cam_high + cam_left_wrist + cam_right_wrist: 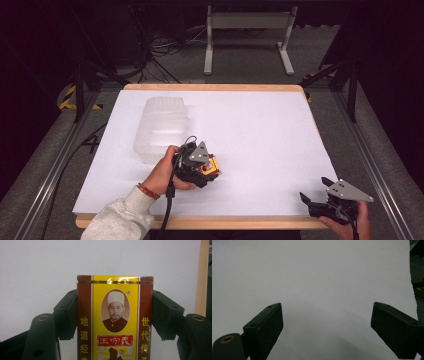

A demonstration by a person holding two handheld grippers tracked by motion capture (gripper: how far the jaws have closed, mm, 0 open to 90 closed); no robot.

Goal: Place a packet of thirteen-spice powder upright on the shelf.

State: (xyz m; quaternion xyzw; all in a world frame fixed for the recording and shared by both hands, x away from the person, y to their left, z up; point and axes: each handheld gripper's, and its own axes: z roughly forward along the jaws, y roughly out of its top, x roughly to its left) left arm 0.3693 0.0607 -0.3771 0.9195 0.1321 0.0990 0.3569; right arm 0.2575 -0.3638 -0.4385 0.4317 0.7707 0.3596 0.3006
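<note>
A yellow-and-maroon box (115,320) is pinched by the left gripper (115,315), probably for carrying; the right gripper (327,327) is held spread, empty, above the worktop (260,135).

The right claw (325,332) stands with its 2 black jaws wide apart above the white table (312,277), nothing between them.

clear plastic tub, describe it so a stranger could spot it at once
Start at the white table. On its far left part stands a clear plastic tub, just beyond the left gripper, which clamps a yellow and maroon box. It alone is see-through.
</note>
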